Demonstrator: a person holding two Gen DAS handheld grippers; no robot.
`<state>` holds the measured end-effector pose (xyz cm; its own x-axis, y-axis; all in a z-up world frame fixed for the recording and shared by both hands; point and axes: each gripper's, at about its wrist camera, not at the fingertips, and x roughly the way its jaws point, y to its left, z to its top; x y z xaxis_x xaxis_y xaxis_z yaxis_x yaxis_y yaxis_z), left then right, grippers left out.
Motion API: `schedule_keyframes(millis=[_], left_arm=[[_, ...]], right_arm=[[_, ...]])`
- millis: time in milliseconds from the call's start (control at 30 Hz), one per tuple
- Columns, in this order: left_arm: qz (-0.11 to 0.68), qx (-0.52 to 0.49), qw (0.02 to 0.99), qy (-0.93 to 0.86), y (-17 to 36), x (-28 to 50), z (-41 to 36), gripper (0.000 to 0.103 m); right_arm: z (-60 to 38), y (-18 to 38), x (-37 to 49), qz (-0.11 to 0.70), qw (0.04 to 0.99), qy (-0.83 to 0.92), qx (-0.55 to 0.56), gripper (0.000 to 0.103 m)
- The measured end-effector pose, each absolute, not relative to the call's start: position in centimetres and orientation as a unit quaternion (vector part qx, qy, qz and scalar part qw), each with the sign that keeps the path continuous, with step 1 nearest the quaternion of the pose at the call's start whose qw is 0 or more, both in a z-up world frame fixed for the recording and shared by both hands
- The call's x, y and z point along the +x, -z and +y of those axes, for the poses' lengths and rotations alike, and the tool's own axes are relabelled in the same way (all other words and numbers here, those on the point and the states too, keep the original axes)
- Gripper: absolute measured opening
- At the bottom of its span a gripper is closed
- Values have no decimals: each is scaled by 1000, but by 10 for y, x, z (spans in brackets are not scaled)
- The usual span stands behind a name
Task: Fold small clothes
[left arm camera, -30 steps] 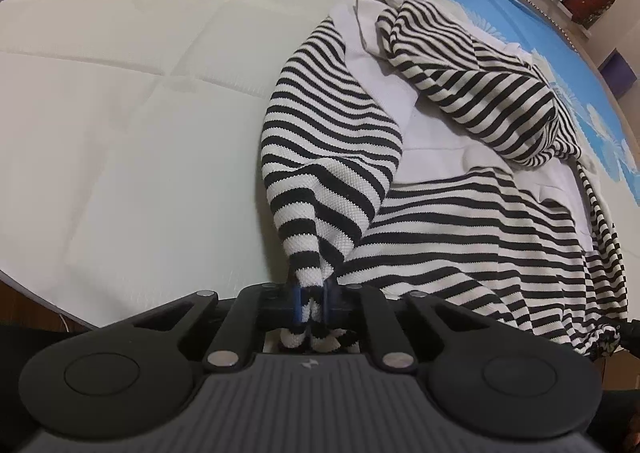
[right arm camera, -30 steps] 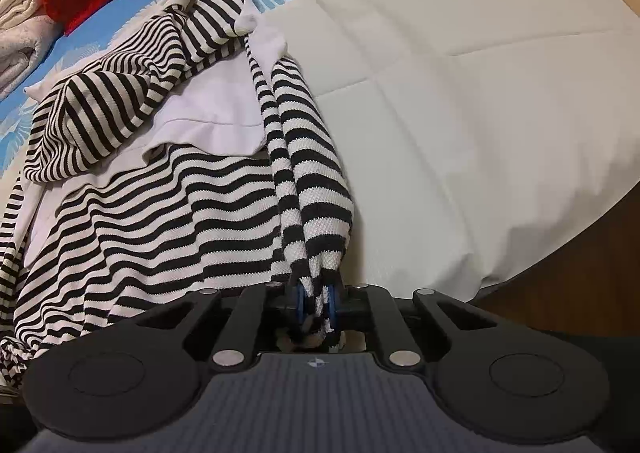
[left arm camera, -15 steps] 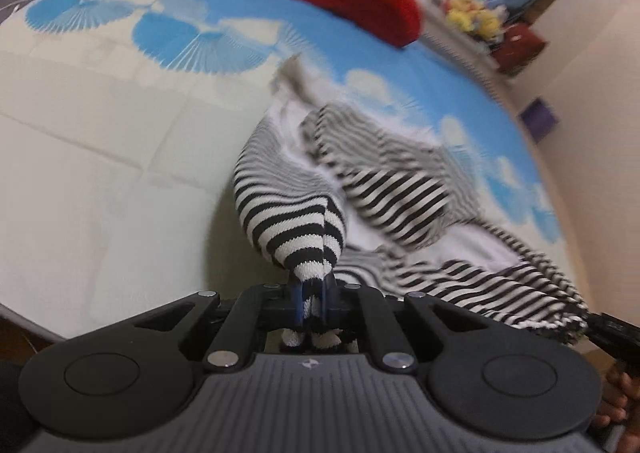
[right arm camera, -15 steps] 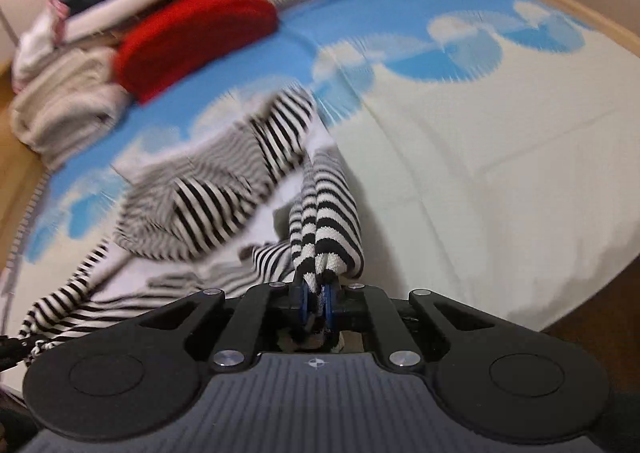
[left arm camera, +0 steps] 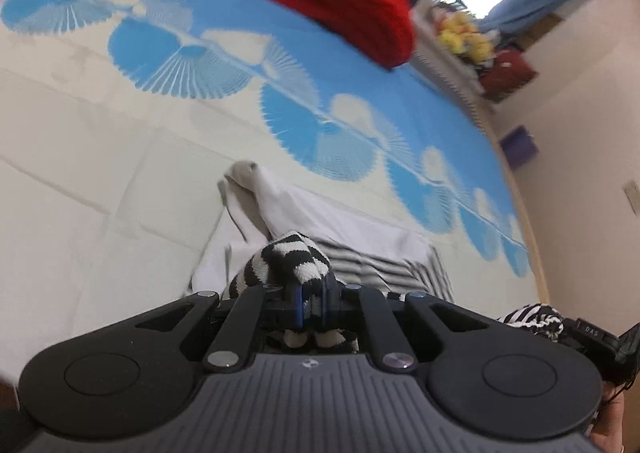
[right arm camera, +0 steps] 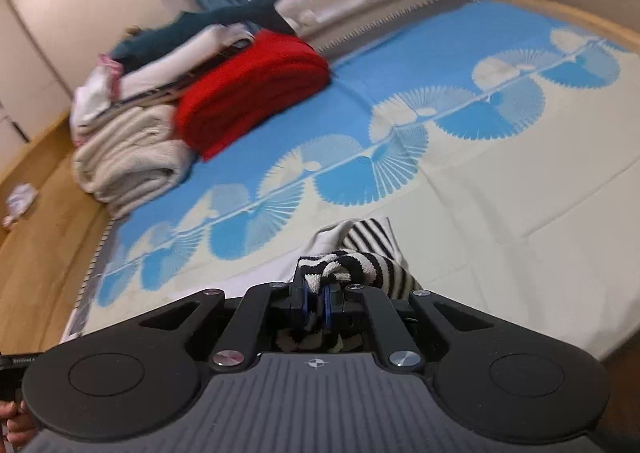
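jaws of the left gripper [left arm camera: 311, 303] are pressed tight on a bunch of the striped top [left arm camera: 294, 259], and a bit of the cloth pokes out behind the blue pads. jaws of the right gripper [right arm camera: 316, 303] are pinched the same way on another bunch of the same striped top [right arm camera: 352, 263]. so both grippers hold the top, one at each side.

the rest of the top hangs and drapes away from the jaws. its white part [left arm camera: 280, 209] lies spread on the bed cover [left arm camera: 100, 181], just past the fingers. part of the top looks lifted off the bed, but how much is hidden under the grippers.

i think the fold is only starting. the top is picked up, but it is not flat and neat yet, and no tidy fold shows. it likely needs to be laid out, folded over and set down.

both grippers point slanting down toward the bed, side by side. the right gripper peeks in at the edge of the left wrist view.

farther off, a red folded blanket [right arm camera: 252, 89] and a pile of other folded clothes [right arm camera: 132, 141] sit at the far end of the bed, well apart from the top.
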<state>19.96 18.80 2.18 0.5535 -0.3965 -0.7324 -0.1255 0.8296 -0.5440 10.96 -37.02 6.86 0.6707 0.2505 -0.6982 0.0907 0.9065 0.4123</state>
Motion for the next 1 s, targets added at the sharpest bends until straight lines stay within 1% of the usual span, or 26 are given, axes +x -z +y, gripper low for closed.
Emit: schedule_keyframes(millis=[100,133,167,200,233,267,300,367,400,433,467,600,667,733,800,833,867,1000], left_arm=[[486,-323,811,54,21,252,204,14],[487,-335,805,51,33,264,209,19],[489,-348,799,46,47,272,215,23],[488,-360,794,32,56,274,221,31],[489,-371,789,11,62,274,227,34],[488,-377,787,0,64,272,230,34],[477,-381,792,2,60,271,233,34],[453,-374,809,20,48,269,234,43],[446,-362,818,29,42,268,231,51],[446,-344,825,40,38,267,227,57],[451,-320,831,55,34,266,220,58],[483,-235,838,100,34,261,189,62],[486,-201,843,109,36,258,176,67],[484,-169,851,117,38,255,164,76],[484,-139,855,126,43,254,149,82],[488,-121,855,130,46,256,140,82],[492,-104,854,135,50,259,131,82],[492,-31,854,163,59,265,91,83]], right_arm=[[-366,-32,168,440,870,-32,220,7],[-365,-18,189,453,864,-24,218,10],[-362,-7,200,460,862,-14,215,14],[-362,2,211,462,860,-3,216,18],[-362,9,217,459,862,6,217,23],[-365,14,220,450,865,17,222,28],[-369,18,220,440,867,23,232,29],[-378,21,217,439,861,36,256,34],[-382,20,216,433,860,34,268,35],[-382,19,215,427,863,27,269,36],[-379,19,215,429,866,17,257,39],[-349,29,213,480,855,-59,186,42],[-328,34,208,493,854,-88,144,42],[-309,37,205,497,855,-108,100,43],[-289,40,200,496,857,-129,54,47],[-280,42,198,495,858,-134,30,52],[-272,44,198,494,859,-137,7,53],[-250,57,203,495,856,-141,-48,54]])
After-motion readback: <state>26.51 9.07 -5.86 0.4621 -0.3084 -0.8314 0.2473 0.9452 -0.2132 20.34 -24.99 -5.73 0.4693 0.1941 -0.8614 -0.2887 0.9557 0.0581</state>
